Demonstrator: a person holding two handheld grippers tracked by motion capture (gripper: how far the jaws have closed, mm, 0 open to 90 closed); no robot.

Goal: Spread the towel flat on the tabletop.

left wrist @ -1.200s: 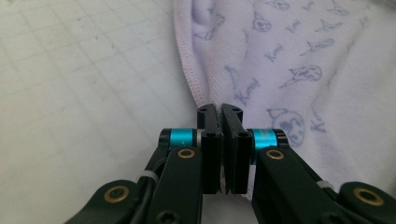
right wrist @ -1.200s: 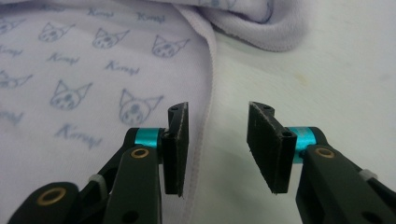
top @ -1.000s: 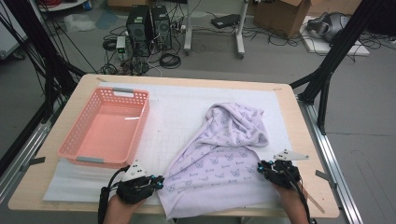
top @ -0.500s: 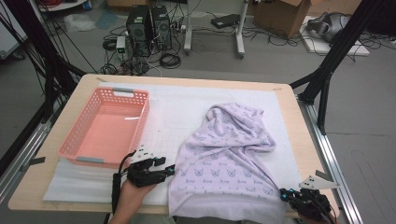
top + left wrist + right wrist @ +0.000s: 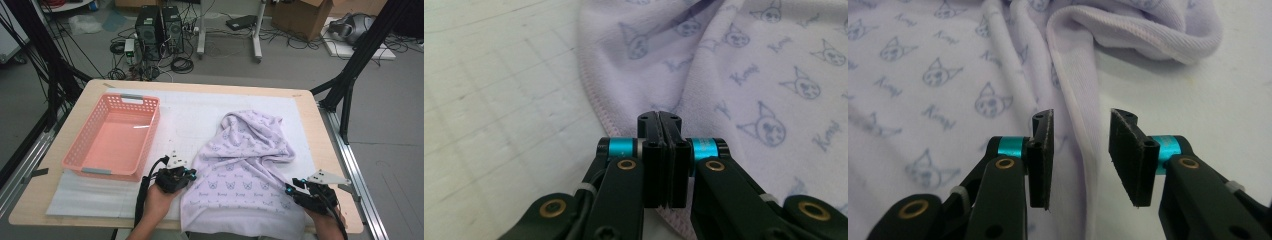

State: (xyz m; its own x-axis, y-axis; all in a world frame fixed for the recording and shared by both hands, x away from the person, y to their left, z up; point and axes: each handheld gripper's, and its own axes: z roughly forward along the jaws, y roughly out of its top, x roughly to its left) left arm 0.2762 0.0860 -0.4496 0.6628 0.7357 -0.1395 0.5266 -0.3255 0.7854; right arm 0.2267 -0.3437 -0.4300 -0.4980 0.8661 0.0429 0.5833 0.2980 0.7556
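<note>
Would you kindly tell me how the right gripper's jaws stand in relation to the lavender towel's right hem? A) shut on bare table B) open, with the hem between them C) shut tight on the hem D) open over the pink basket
B: in the right gripper view the right gripper has its jaws apart, and the lavender towel runs its hem up between them, unpinched.

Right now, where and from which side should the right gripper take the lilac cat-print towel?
Grip the lilac cat-print towel by its stitched right hem, coming in from the bare mat side; the right gripper already straddles that flat, exposed edge with open jaws.
</note>
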